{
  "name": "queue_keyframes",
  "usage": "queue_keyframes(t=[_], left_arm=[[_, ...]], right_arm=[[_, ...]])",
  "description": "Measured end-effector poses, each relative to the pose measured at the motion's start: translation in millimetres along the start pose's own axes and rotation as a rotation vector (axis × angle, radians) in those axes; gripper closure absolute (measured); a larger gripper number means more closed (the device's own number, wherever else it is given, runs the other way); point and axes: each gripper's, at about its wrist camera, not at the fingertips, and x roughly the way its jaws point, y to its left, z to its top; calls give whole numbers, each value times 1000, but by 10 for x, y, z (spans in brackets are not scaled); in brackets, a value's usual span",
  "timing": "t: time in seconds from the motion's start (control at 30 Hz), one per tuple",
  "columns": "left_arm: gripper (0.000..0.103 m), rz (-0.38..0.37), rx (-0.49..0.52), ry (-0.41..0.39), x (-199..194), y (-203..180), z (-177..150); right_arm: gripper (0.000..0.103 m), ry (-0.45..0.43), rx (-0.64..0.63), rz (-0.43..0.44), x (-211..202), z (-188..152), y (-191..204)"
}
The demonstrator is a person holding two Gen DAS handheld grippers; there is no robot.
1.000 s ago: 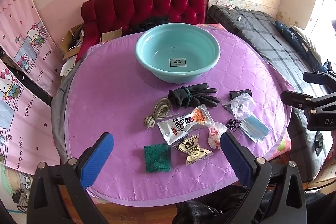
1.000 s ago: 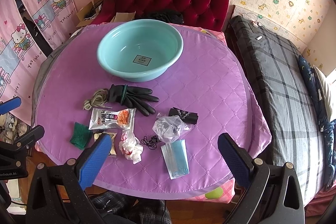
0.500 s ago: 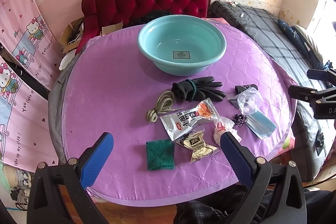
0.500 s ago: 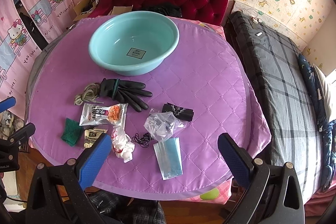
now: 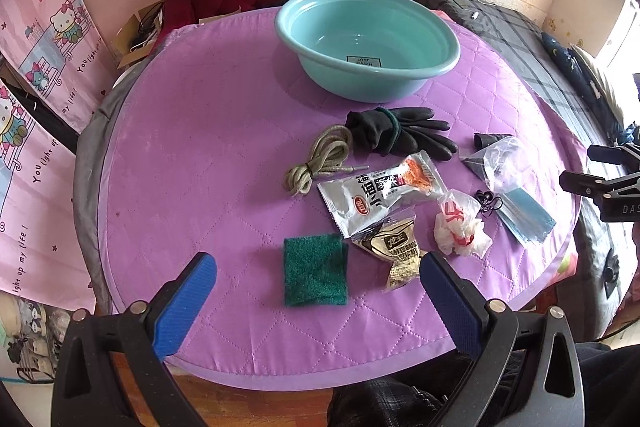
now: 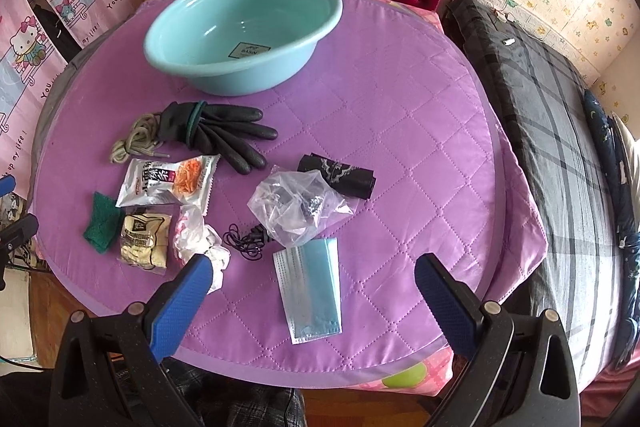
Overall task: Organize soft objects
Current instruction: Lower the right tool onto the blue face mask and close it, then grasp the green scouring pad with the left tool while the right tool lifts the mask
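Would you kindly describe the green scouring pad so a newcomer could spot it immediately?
Start at the teal basin on the purple quilted table, then come to the near edge. The green scouring pad lies flat left of the brown snack packet: the only dark green, fuzzy square.

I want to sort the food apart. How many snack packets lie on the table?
2. The silver snack packet lies in front of the black gloves. The small brown packet lies at its near edge, right of the green scouring pad. None seems hidden.
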Motion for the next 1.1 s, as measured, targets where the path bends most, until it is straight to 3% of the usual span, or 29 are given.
queue_keyframes(t=[0.67, 0.8, 0.9, 1.03, 1.1], left_arm=[[0, 36, -45, 139, 871, 155, -465], [0, 22, -56, 146, 907, 173, -492], [0, 33, -42, 144, 920, 149, -477], [0, 25, -32, 143, 940, 152, -467], [0, 23, -31, 142, 964, 142, -431]], right_arm=[[1, 155, 24, 25, 1125, -273, -169], [9, 165, 30, 42, 1201, -271, -182], [26, 186, 29, 60, 1285, -260, -191], [67, 184, 7, 63, 1310, -252, -142], [82, 185, 31, 89, 1295, -241, -175]])
